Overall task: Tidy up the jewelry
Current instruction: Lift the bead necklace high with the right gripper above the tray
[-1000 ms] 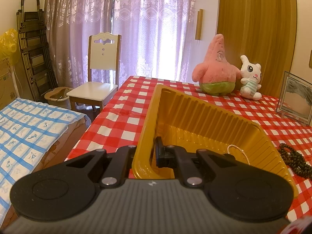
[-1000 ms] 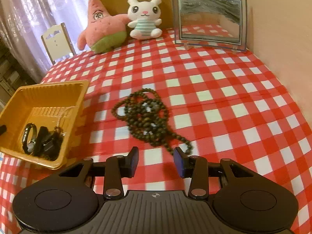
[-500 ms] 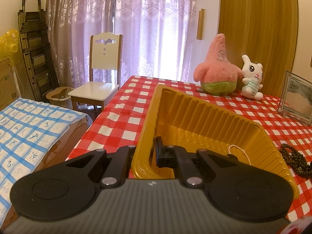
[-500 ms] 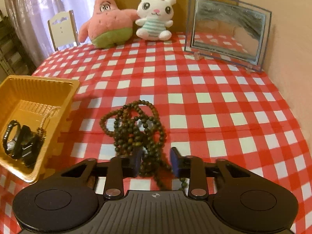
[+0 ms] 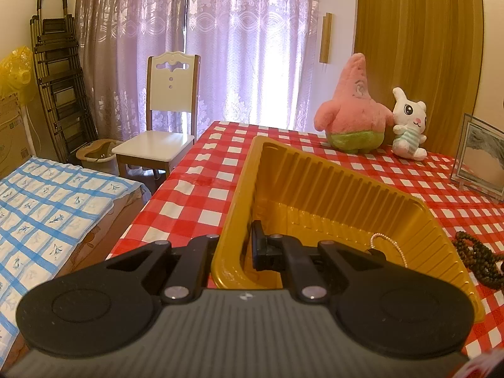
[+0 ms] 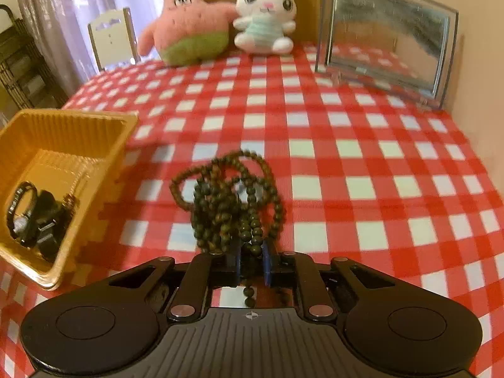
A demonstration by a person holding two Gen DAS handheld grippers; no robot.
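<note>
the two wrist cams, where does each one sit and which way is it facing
Left wrist: sits on the left gripper, facing along the table toward curtains and a chair; its fingers clamp the yellow tray's near wall.
Right wrist: sits on the right gripper, angled down at the checked table; its jaws are shut on the dark bead necklace.
Both views share the tray, beads, two plush toys and picture frame.
</note>
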